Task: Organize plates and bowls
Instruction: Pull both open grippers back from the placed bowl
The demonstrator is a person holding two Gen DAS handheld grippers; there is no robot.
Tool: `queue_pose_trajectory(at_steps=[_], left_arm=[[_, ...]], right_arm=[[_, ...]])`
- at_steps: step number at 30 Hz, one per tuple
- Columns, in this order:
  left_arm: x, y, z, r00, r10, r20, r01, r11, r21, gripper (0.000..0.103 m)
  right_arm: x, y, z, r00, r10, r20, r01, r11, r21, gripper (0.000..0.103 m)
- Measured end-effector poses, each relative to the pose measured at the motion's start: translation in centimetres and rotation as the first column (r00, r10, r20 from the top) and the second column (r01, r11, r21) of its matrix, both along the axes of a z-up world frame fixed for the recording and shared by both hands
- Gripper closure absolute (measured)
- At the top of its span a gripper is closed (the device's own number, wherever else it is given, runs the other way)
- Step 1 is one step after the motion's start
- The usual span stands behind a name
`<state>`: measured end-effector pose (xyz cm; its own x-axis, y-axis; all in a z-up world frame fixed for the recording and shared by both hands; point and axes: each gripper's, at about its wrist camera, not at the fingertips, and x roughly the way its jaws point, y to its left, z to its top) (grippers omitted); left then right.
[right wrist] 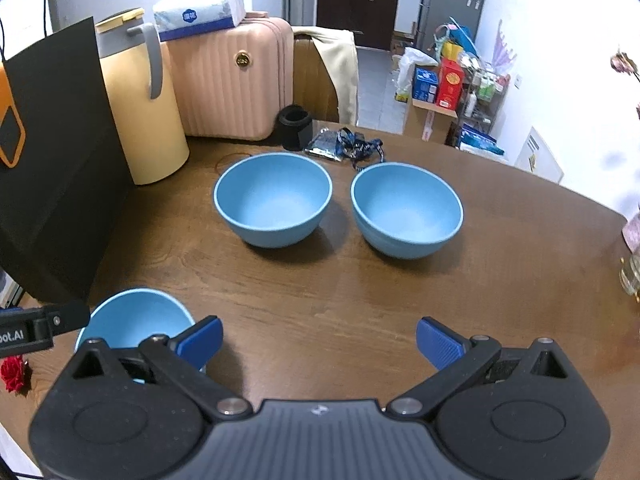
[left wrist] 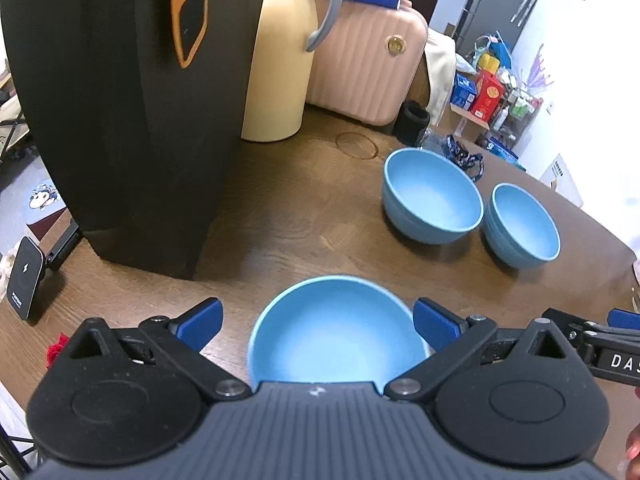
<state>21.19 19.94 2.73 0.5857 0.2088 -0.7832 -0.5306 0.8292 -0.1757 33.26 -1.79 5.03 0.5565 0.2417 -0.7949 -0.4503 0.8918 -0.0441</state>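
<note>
Three light blue bowls stand upright on the brown wooden table (right wrist: 320,300). The near bowl (left wrist: 336,328) lies between the fingers of my left gripper (left wrist: 318,326), which is open, its pads beside the rim without gripping. The same bowl shows in the right wrist view (right wrist: 132,316) at lower left. Two more bowls stand side by side further back: one (right wrist: 274,200) on the left, one (right wrist: 406,210) on the right; in the left wrist view they are the bowl (left wrist: 432,196) and the bowl (left wrist: 522,226). My right gripper (right wrist: 320,342) is open and empty above bare table.
A black paper bag (right wrist: 56,168) stands at the left, with a yellow jug (right wrist: 144,108) and a pink suitcase (right wrist: 232,76) behind. A black cup (right wrist: 296,126) and a blue lanyard (right wrist: 348,146) lie at the back. A red flower (right wrist: 14,374) sits at the left edge.
</note>
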Motion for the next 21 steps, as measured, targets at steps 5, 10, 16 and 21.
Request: queue_pose_trajectory(at_steps=[5, 10, 16, 21], left_arm=[[1.2, -1.1, 0.8, 1.0, 0.024, 0.014, -0.024, 1.0, 0.005, 0.0], [2.6, -2.0, 1.5, 0.998, 0.053, 0.015, -0.053, 0.999, 0.006, 0.0], [4.1, -2.7, 2.1, 0.996, 0.088, 0.013, -0.087, 0.996, -0.005, 0.0], [5.3, -3.3, 2.9, 0.992, 0.12, 0.024, -0.12, 0.993, -0.01, 0.0]], right_arm=[[1.7, -0.4, 0.8, 0.999, 0.041, 0.009, -0.041, 0.999, 0.003, 0.0], [3.8, -0.8, 1.5, 0.997, 0.073, 0.012, -0.073, 0.997, 0.011, 0.0], [6.9, -1.4, 2.6, 0.996, 0.09, -0.011, -0.089, 0.995, 0.047, 0.0], [9.3, -1.4, 3.9, 0.991, 0.134, -0.003, -0.134, 0.99, 0.039, 0.0]])
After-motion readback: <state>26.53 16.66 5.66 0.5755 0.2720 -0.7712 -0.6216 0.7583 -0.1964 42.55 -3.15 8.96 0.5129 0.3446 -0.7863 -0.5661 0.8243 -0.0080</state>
